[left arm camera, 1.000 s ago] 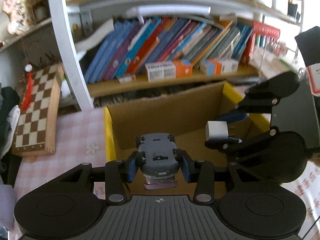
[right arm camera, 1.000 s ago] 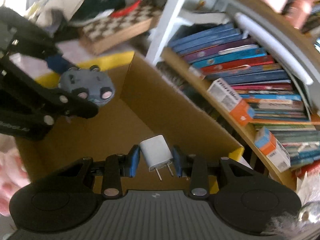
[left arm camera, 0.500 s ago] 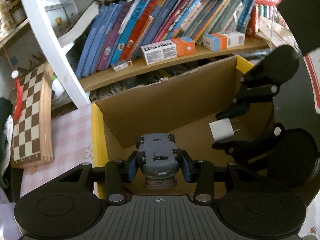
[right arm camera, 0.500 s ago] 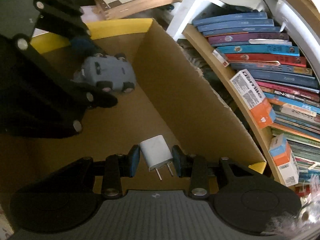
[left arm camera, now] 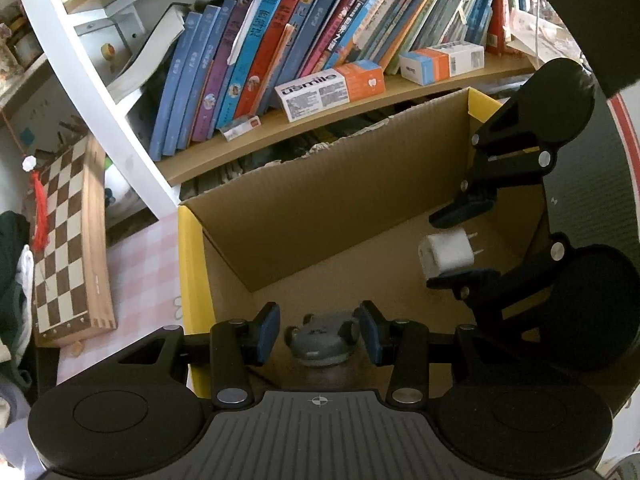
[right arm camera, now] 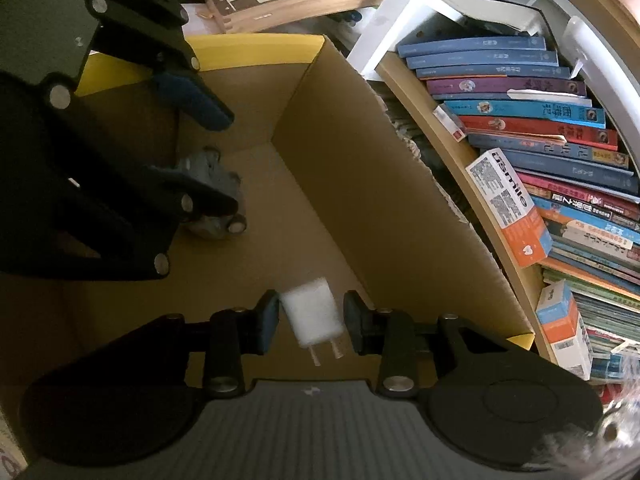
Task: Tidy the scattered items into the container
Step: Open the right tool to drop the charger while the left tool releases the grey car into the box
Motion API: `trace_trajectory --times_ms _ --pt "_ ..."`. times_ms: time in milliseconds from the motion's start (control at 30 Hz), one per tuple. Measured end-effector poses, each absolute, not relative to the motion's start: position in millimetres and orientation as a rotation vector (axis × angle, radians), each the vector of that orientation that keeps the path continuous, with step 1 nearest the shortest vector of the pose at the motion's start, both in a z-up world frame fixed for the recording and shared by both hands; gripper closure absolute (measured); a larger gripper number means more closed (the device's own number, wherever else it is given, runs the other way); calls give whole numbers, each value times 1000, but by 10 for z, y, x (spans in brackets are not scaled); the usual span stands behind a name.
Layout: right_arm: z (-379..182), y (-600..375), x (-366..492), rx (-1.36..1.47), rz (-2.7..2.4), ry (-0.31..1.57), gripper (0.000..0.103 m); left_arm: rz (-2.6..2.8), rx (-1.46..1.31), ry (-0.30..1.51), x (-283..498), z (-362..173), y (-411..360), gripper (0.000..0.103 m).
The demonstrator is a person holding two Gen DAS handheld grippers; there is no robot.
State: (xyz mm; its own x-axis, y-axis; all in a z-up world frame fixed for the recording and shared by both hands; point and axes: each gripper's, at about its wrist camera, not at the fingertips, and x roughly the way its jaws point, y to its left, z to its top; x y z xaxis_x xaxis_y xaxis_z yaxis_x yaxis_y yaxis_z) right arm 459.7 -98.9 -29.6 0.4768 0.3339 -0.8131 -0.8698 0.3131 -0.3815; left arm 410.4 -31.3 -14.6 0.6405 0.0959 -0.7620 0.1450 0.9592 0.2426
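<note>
An open cardboard box [left arm camera: 320, 208] with yellow outer faces fills both views. A grey toy car [left arm camera: 320, 342] lies on the box floor [right arm camera: 320, 208], below my left gripper [left arm camera: 319, 332]. That gripper stands open, with small gaps showing between its blue pads and the car. In the right wrist view the car [right arm camera: 208, 168] rests behind the lower finger of the left gripper [right arm camera: 224, 160]. My right gripper [right arm camera: 310, 320] is shut on a white plug charger [right arm camera: 312, 314], tilted, prongs toward the camera. The charger [left arm camera: 446, 254] hangs a little above the floor on the right.
Behind the box a wooden shelf holds a row of books [left arm camera: 280, 40] and small cartons [left arm camera: 332, 90]. A white shelf post [left arm camera: 100, 100] stands at the left. A folded chessboard [left arm camera: 64, 240] lies on the pink checked cloth [left arm camera: 148, 264] left of the box.
Both grippers have sunk deeper into the box. The toy car has left the left pads and dropped to the box floor. The charger stays between the right pads.
</note>
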Motion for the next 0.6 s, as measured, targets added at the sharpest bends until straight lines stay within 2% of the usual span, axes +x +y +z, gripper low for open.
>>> trace_trajectory --times_ms 167,233,333,400,467,600 --pt "-287 -993 4595 -930 889 681 70 -23 294 877 4102 -150 -313 58" --pt "-281 -988 4588 -932 894 677 61 -24 294 876 4098 -151 -311 58" --pt "-278 -976 4558 -949 902 662 47 -23 296 867 4077 -141 -320 46" --pt "-264 -981 4541 -947 909 648 33 -18 295 853 4052 -126 -329 39" --pt "-233 -1000 4560 -916 913 645 23 -2 292 832 4019 -95 -344 37" --pt "-129 -1100 4612 -809 893 659 20 10 268 768 3918 74 -344 33"
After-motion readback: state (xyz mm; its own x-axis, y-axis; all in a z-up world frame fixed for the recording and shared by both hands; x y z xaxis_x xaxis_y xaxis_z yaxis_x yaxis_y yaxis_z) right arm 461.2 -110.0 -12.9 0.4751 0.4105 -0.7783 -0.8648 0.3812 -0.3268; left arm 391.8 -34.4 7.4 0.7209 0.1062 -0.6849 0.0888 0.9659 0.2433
